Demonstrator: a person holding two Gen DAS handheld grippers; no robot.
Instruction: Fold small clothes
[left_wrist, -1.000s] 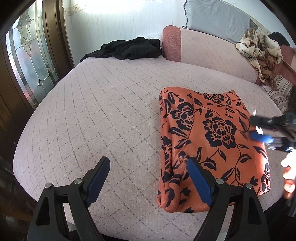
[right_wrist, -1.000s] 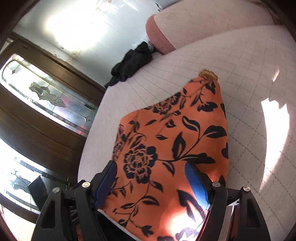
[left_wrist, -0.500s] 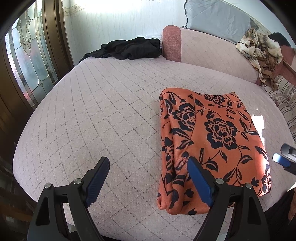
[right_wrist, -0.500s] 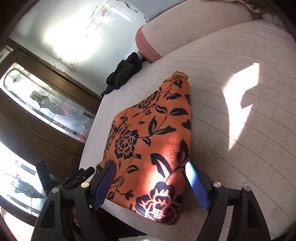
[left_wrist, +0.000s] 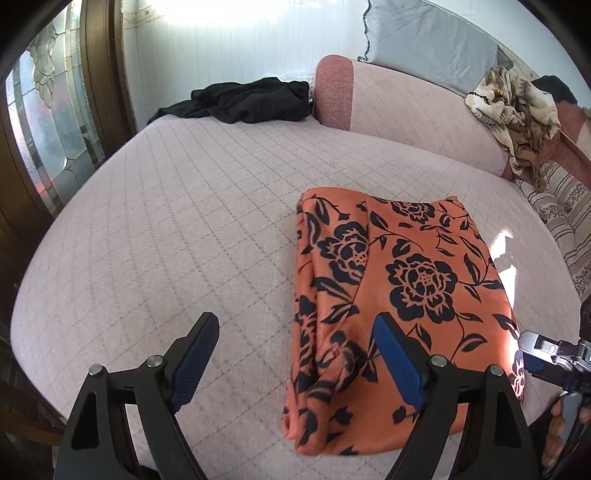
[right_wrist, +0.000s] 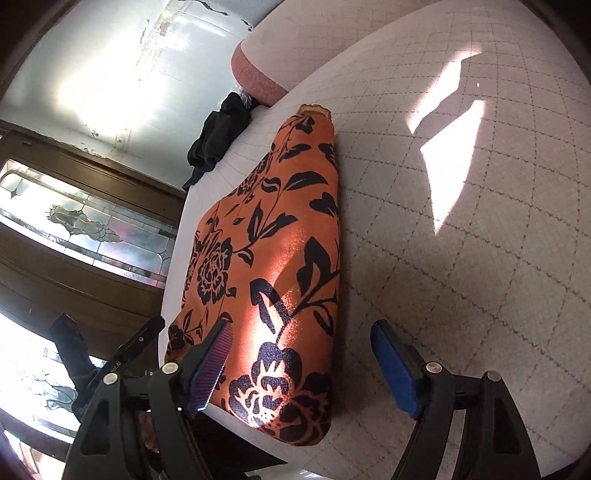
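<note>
An orange garment with a dark flower print (left_wrist: 399, 288) lies folded into a rectangle on the pale quilted bed (left_wrist: 184, 221). In the right wrist view it (right_wrist: 273, 266) lies near the bed's front edge. My left gripper (left_wrist: 295, 354) is open and empty, just above the garment's near left corner, its right finger over the cloth. My right gripper (right_wrist: 303, 365) is open and empty at the garment's near right end; it also shows at the right edge of the left wrist view (left_wrist: 546, 358).
A black garment (left_wrist: 243, 99) lies crumpled at the far side of the bed, also seen in the right wrist view (right_wrist: 218, 136). A pink bolster (left_wrist: 399, 99) and a patterned cloth heap (left_wrist: 517, 110) lie behind. A wooden door with stained glass (left_wrist: 40, 122) stands left.
My right gripper has drawn back off the garment toward its near right end and the bed's edge. The left gripper has barely moved. The garment lies still.
</note>
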